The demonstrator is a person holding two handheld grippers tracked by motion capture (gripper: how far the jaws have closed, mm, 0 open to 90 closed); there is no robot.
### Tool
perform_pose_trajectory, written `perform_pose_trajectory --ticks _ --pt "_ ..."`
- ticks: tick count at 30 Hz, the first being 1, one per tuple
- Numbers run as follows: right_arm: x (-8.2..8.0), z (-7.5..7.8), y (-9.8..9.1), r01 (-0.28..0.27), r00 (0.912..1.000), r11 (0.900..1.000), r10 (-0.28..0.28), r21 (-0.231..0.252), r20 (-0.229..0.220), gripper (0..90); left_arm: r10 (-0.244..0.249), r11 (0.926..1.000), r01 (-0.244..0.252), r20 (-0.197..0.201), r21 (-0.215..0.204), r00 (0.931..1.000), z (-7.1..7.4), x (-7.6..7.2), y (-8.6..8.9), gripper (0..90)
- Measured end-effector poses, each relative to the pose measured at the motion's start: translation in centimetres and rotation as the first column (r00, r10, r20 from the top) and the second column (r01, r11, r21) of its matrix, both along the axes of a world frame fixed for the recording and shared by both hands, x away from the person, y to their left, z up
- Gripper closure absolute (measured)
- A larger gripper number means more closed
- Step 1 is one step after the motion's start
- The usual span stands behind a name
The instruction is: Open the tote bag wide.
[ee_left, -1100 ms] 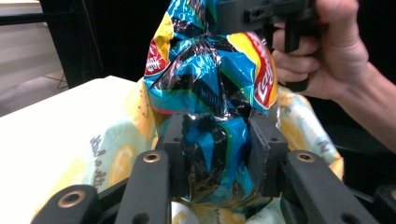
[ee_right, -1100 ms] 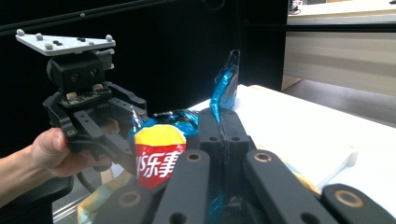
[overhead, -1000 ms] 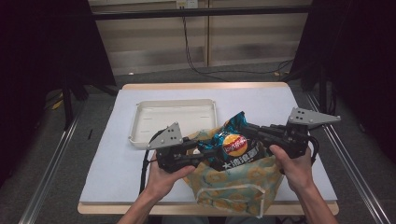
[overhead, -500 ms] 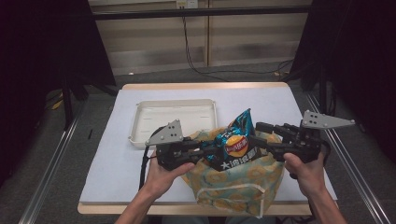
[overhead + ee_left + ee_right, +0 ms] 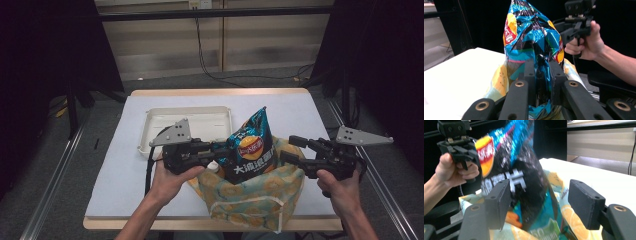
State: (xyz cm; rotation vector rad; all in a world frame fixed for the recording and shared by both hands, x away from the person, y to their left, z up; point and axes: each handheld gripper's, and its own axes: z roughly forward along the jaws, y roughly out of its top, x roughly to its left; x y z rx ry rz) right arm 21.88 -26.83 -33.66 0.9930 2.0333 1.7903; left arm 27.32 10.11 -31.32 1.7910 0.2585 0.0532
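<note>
Broadly, the white tabletop carried everything, and the orange-patterned tote bag at its near edge served as the landmark. Beyond the bag's left corner lay a cream tray. Rising upright out of the bag's mouth stood the blue chip bag, its lower half inside the tote. The left hand-held gripper, at the tote's left rim, pinched a fold of the chip bag's foil between its jaws. The right hand-held gripper, at the tote's right rim, was spread wide and held nothing, touching neither the packet nor the cloth. To lift the packet cleanly, the left grip likely needed to stay firm and rise straight, while the free gripper steadied the tote's rim.
</note>
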Motion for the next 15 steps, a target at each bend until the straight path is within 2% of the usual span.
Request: perform_pose_trajectory --ticks 3,4,7,15 --pt "-0.2 -0.7 -0.1 0.031 0.999 0.9994 -0.032 -0.018 -0.031 32.6 -0.013 0.9997 0.013 0.001 -0.022 0.9999 0.3 0.2 0.3 80.3" --pt "-0.2 -1.0 -0.2 0.028 0.9991 0.9995 -0.028 -0.017 -0.033 32.4 -0.007 0.9999 0.007 0.002 -0.008 1.0 0.4 0.1 0.4 80.2" --pt "-0.4 -1.6 -0.4 0.029 0.999 0.9992 -0.03 -0.028 -0.032 30.5 -0.016 0.9995 0.016 0.006 -0.028 0.9999 0.7 0.2 0.6 80.2" --pt "-1.1 -2.2 -1.1 0.054 0.9984 0.9984 -0.054 -0.018 0.014 24.9 -0.009 0.9993 0.009 0.017 -0.036 0.9998 1.8 0.6 1.0 80.0"
